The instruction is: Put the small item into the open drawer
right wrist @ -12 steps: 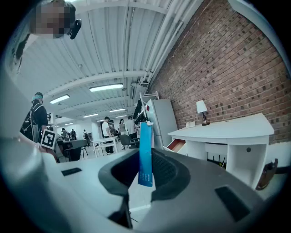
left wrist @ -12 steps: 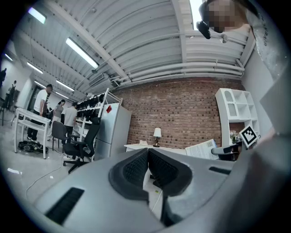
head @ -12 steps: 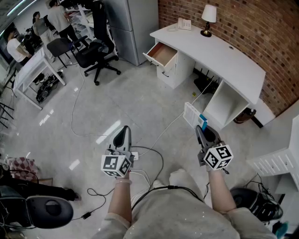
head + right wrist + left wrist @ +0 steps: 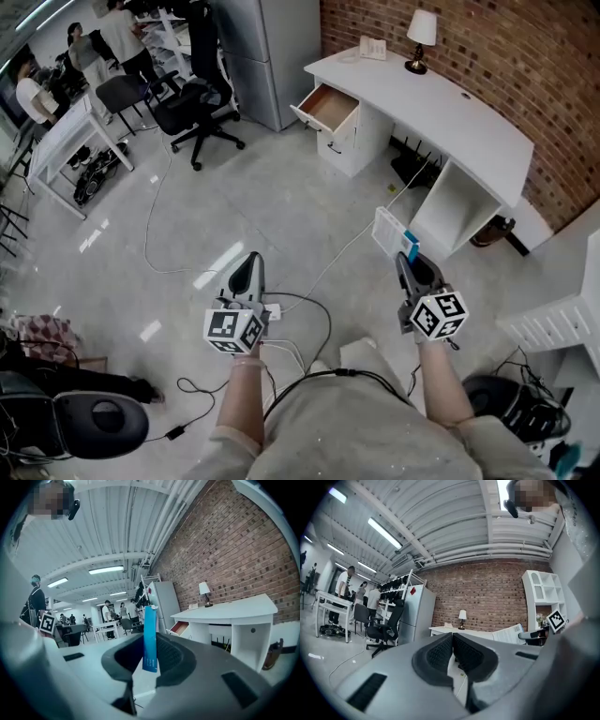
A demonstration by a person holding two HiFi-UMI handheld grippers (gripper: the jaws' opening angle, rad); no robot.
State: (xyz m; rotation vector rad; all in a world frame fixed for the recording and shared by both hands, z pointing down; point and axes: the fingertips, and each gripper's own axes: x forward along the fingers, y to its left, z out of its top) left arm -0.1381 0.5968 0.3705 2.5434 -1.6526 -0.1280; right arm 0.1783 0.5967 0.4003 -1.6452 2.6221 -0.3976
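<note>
Grey floor (image 4: 281,211), cable (image 4: 145,236), chair (image 4: 192,105), open drawer (image 4: 328,108)

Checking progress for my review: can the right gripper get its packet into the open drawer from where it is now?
Probably not yet. The right gripper, shut on the packet, is far from the drawer; floor and a loose cable lie between, nothing taller.

This is an open office. Swivel chairs (image 4: 192,98) stand about, with people (image 4: 120,33) at white tables (image 4: 58,141). A brick wall (image 4: 487,47) backs a curved table (image 4: 450,108) bearing a lamp (image 4: 419,33).
</note>
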